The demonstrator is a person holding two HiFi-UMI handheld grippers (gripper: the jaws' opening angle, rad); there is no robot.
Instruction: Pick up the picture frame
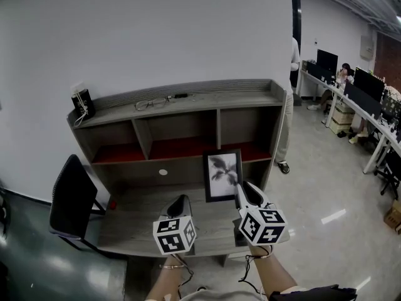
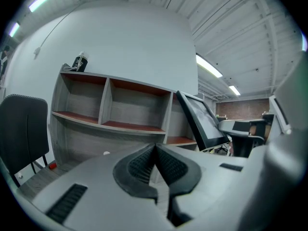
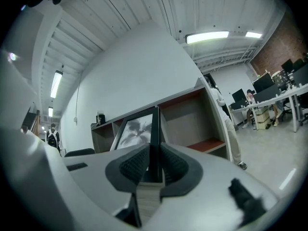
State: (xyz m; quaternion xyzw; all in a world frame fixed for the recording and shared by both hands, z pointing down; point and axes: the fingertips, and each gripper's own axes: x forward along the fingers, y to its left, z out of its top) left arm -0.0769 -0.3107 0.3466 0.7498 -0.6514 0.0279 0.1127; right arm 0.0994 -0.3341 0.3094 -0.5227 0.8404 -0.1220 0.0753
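The black picture frame [image 1: 223, 174] holds a grey palm-tree print and stands upright at the back of the grey desk [image 1: 135, 221], in front of the shelf unit. My right gripper [image 1: 245, 194] is shut on the frame's right edge; in the right gripper view the edge of the frame [image 3: 137, 129] runs straight between the pads of the right gripper [image 3: 155, 154]. My left gripper [image 1: 180, 202] hovers over the desk just left of the frame, shut and empty. In the left gripper view the pads of the left gripper [image 2: 155, 152] meet, and the frame [image 2: 202, 121] leans at the right.
A grey shelf unit [image 1: 182, 121] with red-lined compartments backs the desk; glasses [image 1: 152, 103] and a small black device [image 1: 83, 102] lie on top of it. A black chair [image 1: 72, 199] stands at the left. A person [image 1: 292, 99] stands by the shelf's right end; office desks [image 1: 363, 105] are beyond.
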